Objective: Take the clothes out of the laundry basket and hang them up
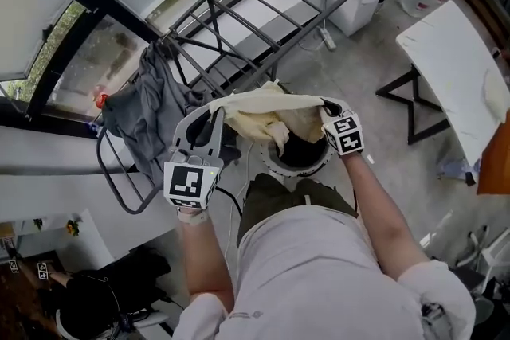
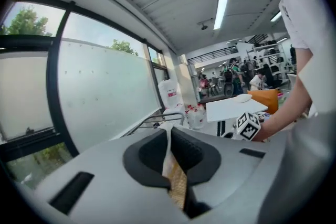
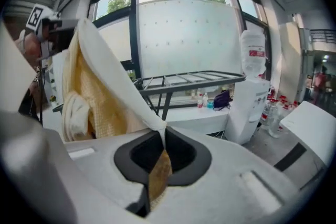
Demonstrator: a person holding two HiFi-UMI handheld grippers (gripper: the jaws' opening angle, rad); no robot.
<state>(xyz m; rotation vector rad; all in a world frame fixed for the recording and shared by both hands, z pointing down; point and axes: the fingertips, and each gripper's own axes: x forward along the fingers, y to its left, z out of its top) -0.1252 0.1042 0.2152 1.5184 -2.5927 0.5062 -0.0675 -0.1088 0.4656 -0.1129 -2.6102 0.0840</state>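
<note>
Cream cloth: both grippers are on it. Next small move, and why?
Probably lift the cream cloth forward over the drying rack. The left gripper and the right gripper are shut on it, stretched between them above the laundry basket; the grey garment covers only the rack's left end.

The pale-yellow waffle-weave cloth (image 1: 267, 117) hid most of the round white-rimmed laundry basket (image 1: 317, 163); the white rectangular tabletop (image 1: 450, 76) ran off frame at right.
</note>
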